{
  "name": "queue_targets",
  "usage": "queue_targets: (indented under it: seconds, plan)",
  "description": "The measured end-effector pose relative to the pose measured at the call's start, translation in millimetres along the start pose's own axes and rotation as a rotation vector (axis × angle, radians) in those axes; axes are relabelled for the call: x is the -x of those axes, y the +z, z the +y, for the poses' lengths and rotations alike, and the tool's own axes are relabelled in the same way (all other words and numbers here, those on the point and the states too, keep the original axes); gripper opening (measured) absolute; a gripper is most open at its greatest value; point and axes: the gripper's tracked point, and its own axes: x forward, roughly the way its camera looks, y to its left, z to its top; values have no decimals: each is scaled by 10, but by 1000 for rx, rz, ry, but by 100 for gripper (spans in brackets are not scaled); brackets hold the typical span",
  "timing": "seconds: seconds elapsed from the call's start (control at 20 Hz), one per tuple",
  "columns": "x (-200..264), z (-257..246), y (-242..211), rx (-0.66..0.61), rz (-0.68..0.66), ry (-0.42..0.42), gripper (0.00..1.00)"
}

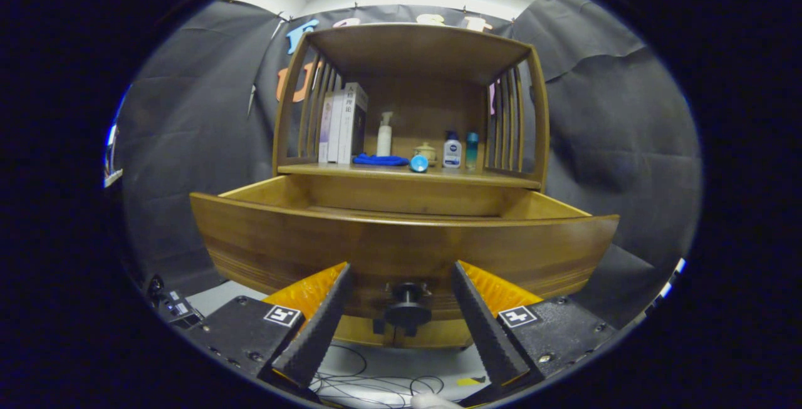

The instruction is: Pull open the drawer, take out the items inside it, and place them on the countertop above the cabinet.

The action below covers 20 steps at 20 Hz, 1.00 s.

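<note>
Gripper (401, 309) fingers are spread wide, one on each side of the dark round knob (407, 310) on the drawer (401, 246) front, and neither finger touches it. The knob sits between the fingers, roughly midway along their length. The drawer itself is already pulled well out from the wooden cabinet (410, 114), its curved front panel close to the camera and its side walls running back toward the cabinet body.

From this low angle the drawer's front panel hides most of its floor, so I cannot tell what lies inside or whether anything does. Above it, the tabletop (489, 177) of the cabinet already carries books (343, 124), a white pump bottle (384, 135), a blue cloth (380, 160), a small blue round object (419, 163), a white bottle with a dark cap (452, 150) and a teal bottle (472, 149).

The likely risks from here come from that crowding and the blind view. Reaching in without rising over the front panel could drive the fingers into the wood. Setting an item down among the bottles could topple one, since the free patches of tabletop look narrow. A drawer pulled this far might also tip or slide further if bumped.
</note>
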Motion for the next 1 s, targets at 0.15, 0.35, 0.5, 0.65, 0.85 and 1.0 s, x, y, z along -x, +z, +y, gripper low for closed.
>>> queue_targets:
  seconds: [0.15, 0.35, 0.5, 0.65, 0.85, 1.0]
  plan:
    - [-81, -11, -33, -21, 7, -14, 100]
    - [-83, 16, -1, -21, -3, -13, 99]
    - [-137, 35, 21, -21, 13, -10, 99]
    - [-255, 61, 79, -14, 9, -20, 100]
    - [-560, 79, 177, -22, 17, -23, 100]
    - [-827, 103, 288, -23, 6, -34, 100]
